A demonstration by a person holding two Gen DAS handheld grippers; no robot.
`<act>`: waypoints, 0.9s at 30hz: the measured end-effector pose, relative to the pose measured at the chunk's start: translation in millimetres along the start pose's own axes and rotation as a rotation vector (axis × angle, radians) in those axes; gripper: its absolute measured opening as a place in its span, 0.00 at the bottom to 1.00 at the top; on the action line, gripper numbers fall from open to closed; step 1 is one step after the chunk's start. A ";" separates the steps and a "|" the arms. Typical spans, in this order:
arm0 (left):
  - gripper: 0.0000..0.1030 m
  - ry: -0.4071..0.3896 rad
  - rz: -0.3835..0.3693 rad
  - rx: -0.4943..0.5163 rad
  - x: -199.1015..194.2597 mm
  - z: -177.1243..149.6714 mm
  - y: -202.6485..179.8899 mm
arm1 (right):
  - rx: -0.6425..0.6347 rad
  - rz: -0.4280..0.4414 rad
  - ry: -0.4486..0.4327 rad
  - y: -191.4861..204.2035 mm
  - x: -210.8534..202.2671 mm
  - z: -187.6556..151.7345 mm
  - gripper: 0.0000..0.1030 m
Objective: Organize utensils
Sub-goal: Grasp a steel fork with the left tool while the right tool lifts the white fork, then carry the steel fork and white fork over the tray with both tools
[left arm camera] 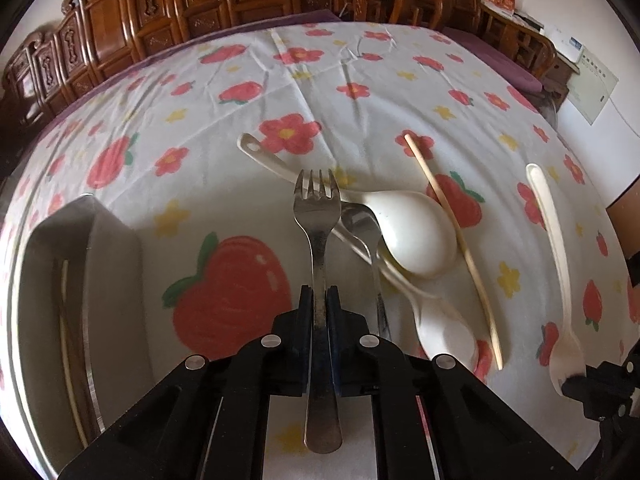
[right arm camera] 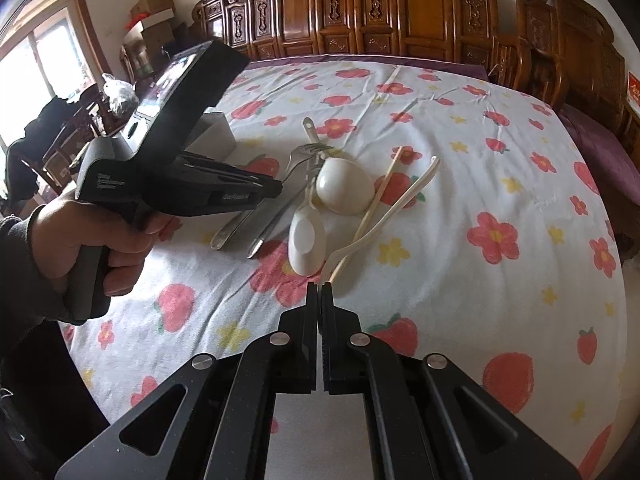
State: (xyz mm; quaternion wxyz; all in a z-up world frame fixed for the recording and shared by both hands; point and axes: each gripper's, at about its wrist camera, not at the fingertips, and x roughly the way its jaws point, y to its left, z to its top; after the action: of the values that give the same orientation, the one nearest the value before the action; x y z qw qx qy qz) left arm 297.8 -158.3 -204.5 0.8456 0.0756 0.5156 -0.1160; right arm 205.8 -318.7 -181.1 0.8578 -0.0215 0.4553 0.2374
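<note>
Spreading under everything is the strawberry-print cloth (left arm camera: 360, 92) on the counter, and it serves as the landmark: every utensil is either lying on it or raised off it. At the cloth's left edge, as seen from the left wrist view, a grey holder (left arm camera: 80, 248) is set with its mouth turned toward the camera, and a pale stick, probably a chopstick, is already seen inside it, so it is judged to be where sorted pieces are gathered. Near the middle of the cloth the unsorted pile is left in a loose tangle: a large white ladle (left arm camera: 416, 232) is rested bowl-down across a second metal fork (left arm camera: 360, 220), with a small white spoon (left arm camera: 444, 340) just beside it, a wooden chopstick (left arm camera: 456, 240) laid along its right side, and a white plastic fork (left arm camera: 556, 280) further right. A metal fork (left arm camera: 318, 216) is held clear above the cloth, tines forward, its handle clenched near mid-length by the left gripper (left arm camera: 320, 300); that grip is judged to have been chosen so the fork can be carried in line with the fingers and slid lengthwise into the holder. The right gripper (right arm camera: 320, 292) is kept over the near part of the cloth, just short of the plastic fork's head, its fingers clenched on nothing, apparently waiting.
</note>
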 end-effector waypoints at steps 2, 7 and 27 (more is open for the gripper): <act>0.07 -0.020 0.008 0.004 -8.7 -1.5 2.3 | -0.009 0.003 0.000 3.9 0.1 0.5 0.02; 0.07 -0.062 0.020 0.008 -31.0 -2.1 10.2 | -0.026 0.006 -0.004 13.6 -1.3 1.9 0.02; 0.07 -0.204 0.000 -0.040 -120.7 -30.7 83.0 | -0.115 0.041 -0.033 82.1 -0.8 31.6 0.02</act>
State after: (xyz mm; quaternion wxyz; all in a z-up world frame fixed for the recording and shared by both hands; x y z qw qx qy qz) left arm 241.1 -56.6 -110.4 0.8950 0.0468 0.4290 -0.1127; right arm 194.7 -238.2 -147.2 0.8575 -0.0573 0.4272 0.2811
